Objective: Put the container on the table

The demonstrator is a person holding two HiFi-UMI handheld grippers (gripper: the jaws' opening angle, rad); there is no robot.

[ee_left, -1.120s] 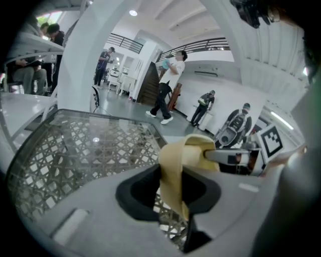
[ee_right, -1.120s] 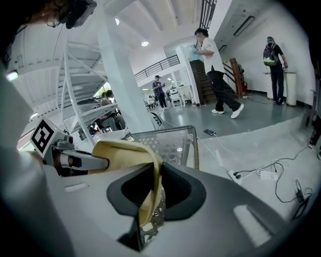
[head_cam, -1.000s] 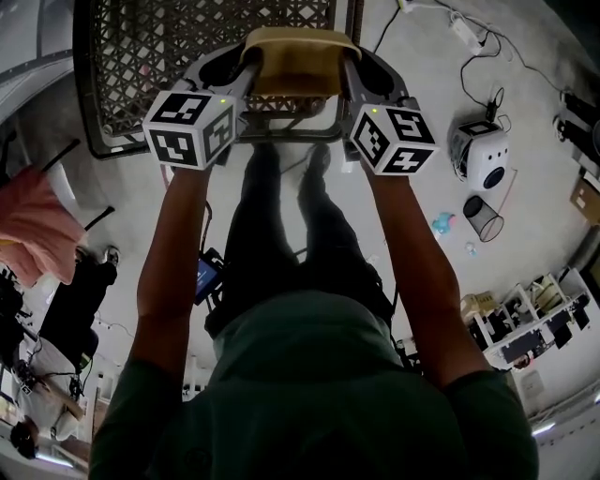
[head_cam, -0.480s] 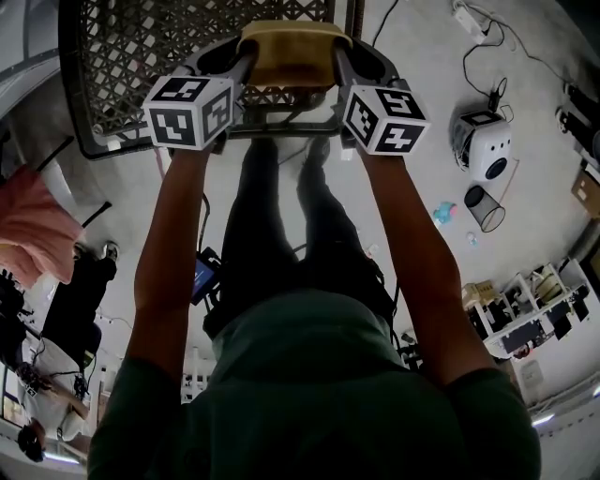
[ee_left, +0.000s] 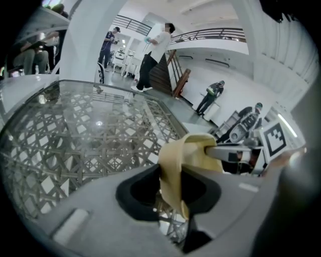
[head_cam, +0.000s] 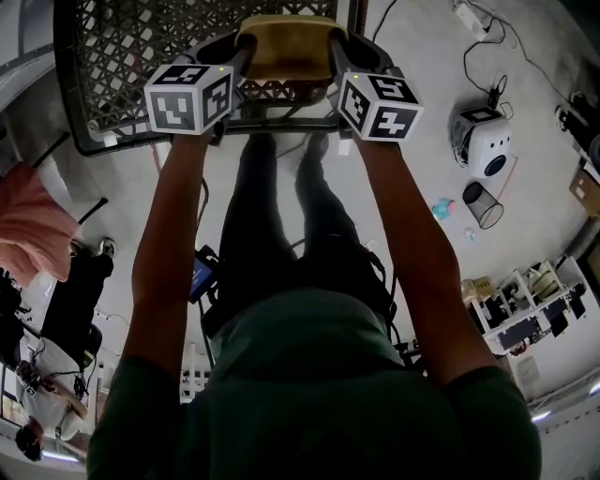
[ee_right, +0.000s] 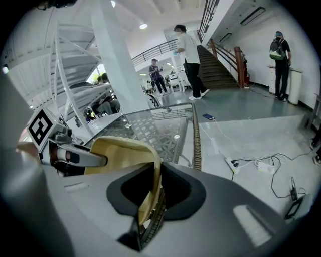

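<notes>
Container (head_cam: 286, 47) is hanging over the table (head_cam: 122, 56), just inside its near edge. Open lattice-and-glass top is stretching toward the far and left edges. Whether the base is touching the top: cannot tell. The table's right edge is running close beside the right gripper (head_cam: 336, 52). White device (head_cam: 487, 150), mesh bin (head_cam: 483, 214) and power strip (head_cam: 466, 19) are sitting on the floor, well apart. Left gripper (head_cam: 239, 52) is clamping the container's left wall, the right gripper its right wall, fingers narrowly parted.
</notes>
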